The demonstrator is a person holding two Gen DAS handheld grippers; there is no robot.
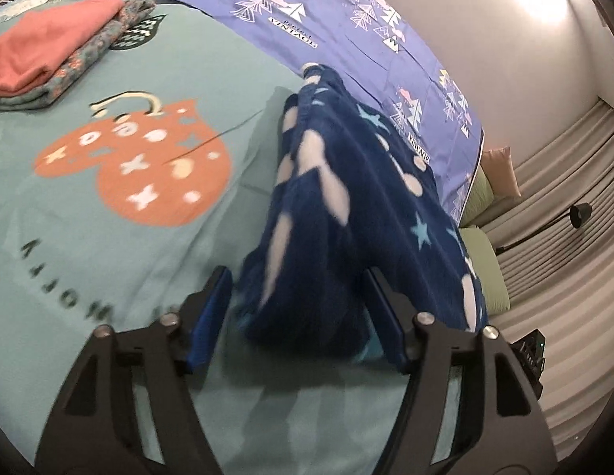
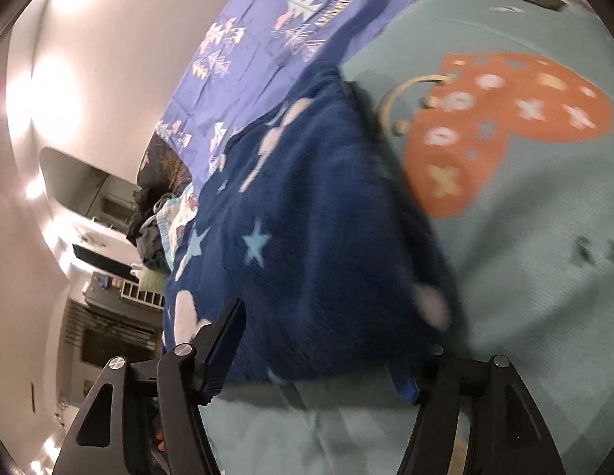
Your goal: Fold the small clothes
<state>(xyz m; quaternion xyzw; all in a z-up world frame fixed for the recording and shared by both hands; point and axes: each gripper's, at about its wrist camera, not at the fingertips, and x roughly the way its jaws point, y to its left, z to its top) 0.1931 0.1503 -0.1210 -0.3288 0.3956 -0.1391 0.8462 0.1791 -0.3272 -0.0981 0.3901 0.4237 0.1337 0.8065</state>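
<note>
A navy fleece garment (image 1: 346, 206) with white shapes and light blue stars lies bunched on the teal bedspread (image 1: 109, 245). My left gripper (image 1: 297, 301) stands wide open, and the near end of the garment lies between its blue-padded fingers. The same garment (image 2: 307, 229) fills the middle of the right wrist view. My right gripper (image 2: 327, 340) is also wide open around the garment's near edge, and the fleece covers its right finger tip. Both views are blurred by motion.
A folded stack, a pink piece (image 1: 49, 47) on a floral one (image 1: 89, 63), sits at the bed's far left. A purple sheet (image 1: 346, 19) with tree prints covers the far side. The bed edge, green cushions (image 1: 485, 245) and a floor lamp (image 1: 580, 213) lie to the right.
</note>
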